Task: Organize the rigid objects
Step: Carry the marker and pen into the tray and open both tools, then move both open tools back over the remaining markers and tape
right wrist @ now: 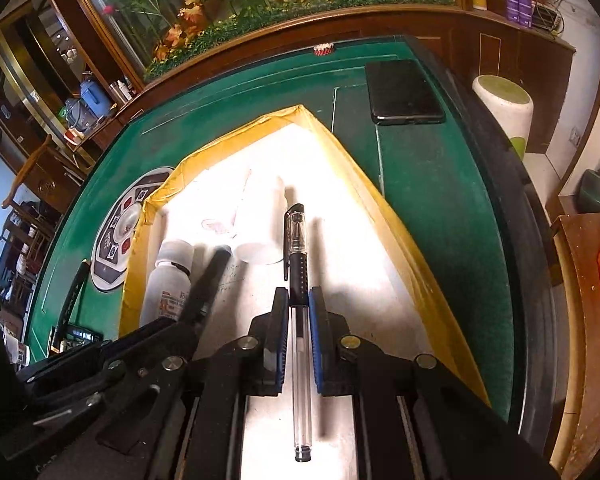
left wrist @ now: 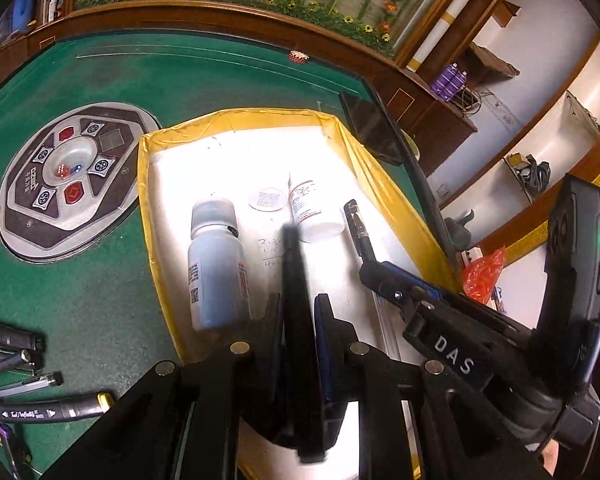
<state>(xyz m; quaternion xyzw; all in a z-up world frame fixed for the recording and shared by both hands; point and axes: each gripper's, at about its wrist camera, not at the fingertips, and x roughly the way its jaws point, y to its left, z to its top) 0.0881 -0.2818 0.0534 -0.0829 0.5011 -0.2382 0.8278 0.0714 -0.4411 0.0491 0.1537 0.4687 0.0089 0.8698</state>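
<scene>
Left wrist view: left claw [left wrist: 298,312] over the near end of the yellow-rimmed tray [left wrist: 236,114], a black marker [left wrist: 294,280] standing between its pads; jaws narrow, but whether the pads actually press the marker I cannot tell. Inside the tray: a grey-capped bottle [left wrist: 216,268] lying just left of the marker, a white bottle [left wrist: 314,212] lying farther in, a round white lid [left wrist: 267,199] beside it. Right claw [left wrist: 384,276] enters from the right, clenched on a clear pen [left wrist: 358,226]. Tray sits on the green table [left wrist: 100,300]; more markers [left wrist: 40,408] lie on the felt at near left, a black phone [left wrist: 370,128] at the far right.

Right wrist view: right claw [right wrist: 299,300] grasping the clear pen [right wrist: 298,264] mid-barrel, capped black end pointing far, over the tray's [right wrist: 380,184] white floor. Left claw [right wrist: 198,312] at left with the black marker [right wrist: 212,276] sticking out, grey-capped bottle [right wrist: 168,280] just left of it. White bottle [right wrist: 260,232] lies ahead, close to the pen tip. Phone [right wrist: 404,92] on the table [right wrist: 440,200] at far right, outside the tray.
</scene>
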